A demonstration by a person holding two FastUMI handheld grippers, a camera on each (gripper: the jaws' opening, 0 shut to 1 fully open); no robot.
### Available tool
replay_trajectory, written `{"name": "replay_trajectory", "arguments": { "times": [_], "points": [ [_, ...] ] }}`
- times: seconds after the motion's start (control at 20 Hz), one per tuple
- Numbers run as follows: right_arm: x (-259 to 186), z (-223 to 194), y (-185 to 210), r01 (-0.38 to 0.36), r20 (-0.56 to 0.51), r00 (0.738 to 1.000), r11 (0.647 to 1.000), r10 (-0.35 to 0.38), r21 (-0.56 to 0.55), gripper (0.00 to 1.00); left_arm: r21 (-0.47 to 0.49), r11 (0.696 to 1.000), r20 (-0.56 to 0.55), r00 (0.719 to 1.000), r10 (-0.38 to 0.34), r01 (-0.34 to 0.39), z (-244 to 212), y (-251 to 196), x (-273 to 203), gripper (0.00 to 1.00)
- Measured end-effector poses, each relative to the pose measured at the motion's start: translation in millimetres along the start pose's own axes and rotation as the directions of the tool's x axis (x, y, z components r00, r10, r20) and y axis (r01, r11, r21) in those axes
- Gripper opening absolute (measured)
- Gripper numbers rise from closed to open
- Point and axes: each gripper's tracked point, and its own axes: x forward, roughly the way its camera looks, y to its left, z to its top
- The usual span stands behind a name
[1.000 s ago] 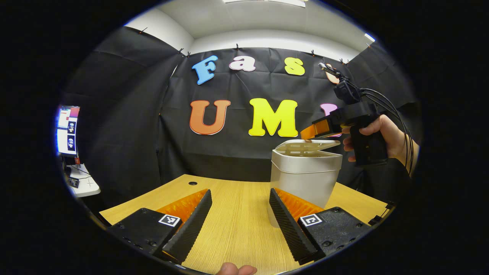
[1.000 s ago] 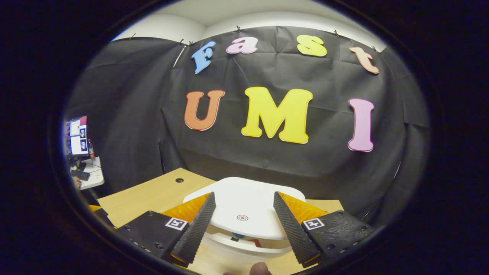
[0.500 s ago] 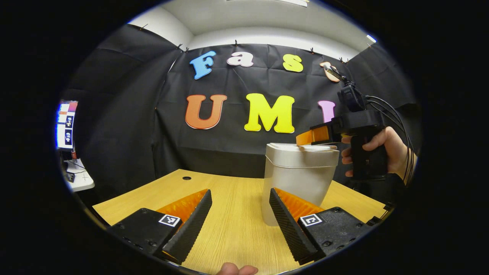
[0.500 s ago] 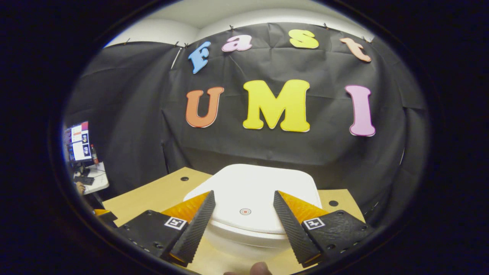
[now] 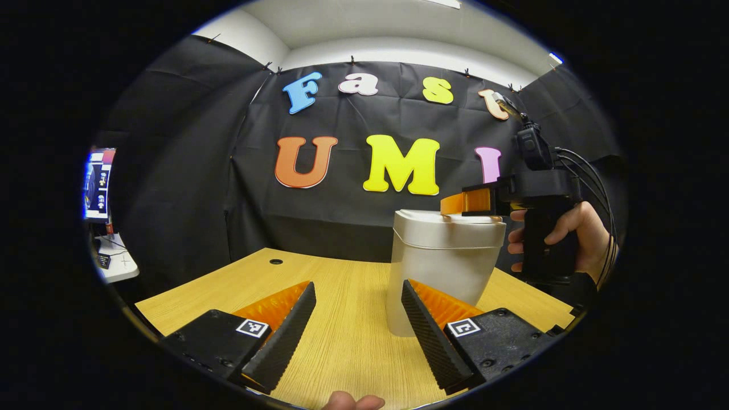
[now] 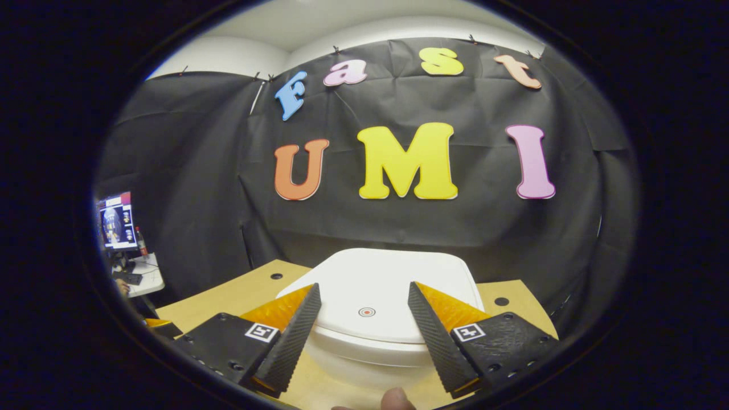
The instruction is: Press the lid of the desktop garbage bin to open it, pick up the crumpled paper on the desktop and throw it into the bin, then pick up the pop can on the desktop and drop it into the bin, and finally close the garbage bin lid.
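Observation:
The white garbage bin (image 5: 441, 267) stands on the wooden table (image 5: 342, 336), its lid (image 6: 376, 296) lying flat and closed. In the right gripper view, my right gripper (image 6: 364, 296) is open and hovers just over the lid, with the small red dot (image 6: 367, 311) between its fingers. The left gripper view shows that same right gripper (image 5: 455, 203) held by a hand (image 5: 575, 233) at the lid's top edge. My left gripper (image 5: 356, 296) is open and low over the table, left of and in front of the bin, holding nothing.
A side desk with a lit monitor (image 5: 95, 185) sits far left beyond the table. Two round cable holes (image 6: 501, 301) mark the table's back part. Black cloth walls close the booth behind the bin.
The bin lid, tilted up one second ago, has come down flat and closed under my right gripper. The right gripper lowered with it. My left gripper barely shifted.

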Motion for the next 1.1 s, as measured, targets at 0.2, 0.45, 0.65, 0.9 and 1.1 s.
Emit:
{"name": "replay_trajectory", "arguments": {
  "times": [0.2, 0.45, 0.65, 0.9, 1.1],
  "points": [
    [0.7, -4.8, -1.1, 0.003, 0.010, 1.000, 1.000, -0.003, 0.028, 0.96, 0.032, 0.999, 0.030, 1.000, 0.000, -0.001, 6.5, -0.3, -1.7, 0.97],
    [2.2, -10.6, -2.5, 0.043, 0.039, 0.998, 0.999, -0.044, 0.007, 0.98, 0.026, 1.000, 0.060, 0.998, 0.006, -0.008, 10.2, 9.8, -2.0, 0.98],
    [3.5, -13.4, -1.7, 0.061, 0.065, 0.996, 0.998, -0.060, -0.012, 0.98, 0.006, 1.000, 0.061, 0.998, 0.022, -0.023, 5.5, 20.4, -0.9, 0.98],
    [-2.4, -3.0, -2.7, 0.110, 0.130, 0.986, 0.994, -0.109, 0.000, 0.95, -0.045, 0.999, 0.037, 0.999, 0.023, -0.021, -1.8, 21.2, 2.0, 0.98],
    [-16.4, 25.5, -12.0, 0.139, 0.225, 0.965, 0.990, -0.134, -0.008, 0.95, -0.032, 0.999, 0.038, 0.999, 0.030, -0.029, -0.3, 22.5, 2.8, 0.98]
  ]
}}
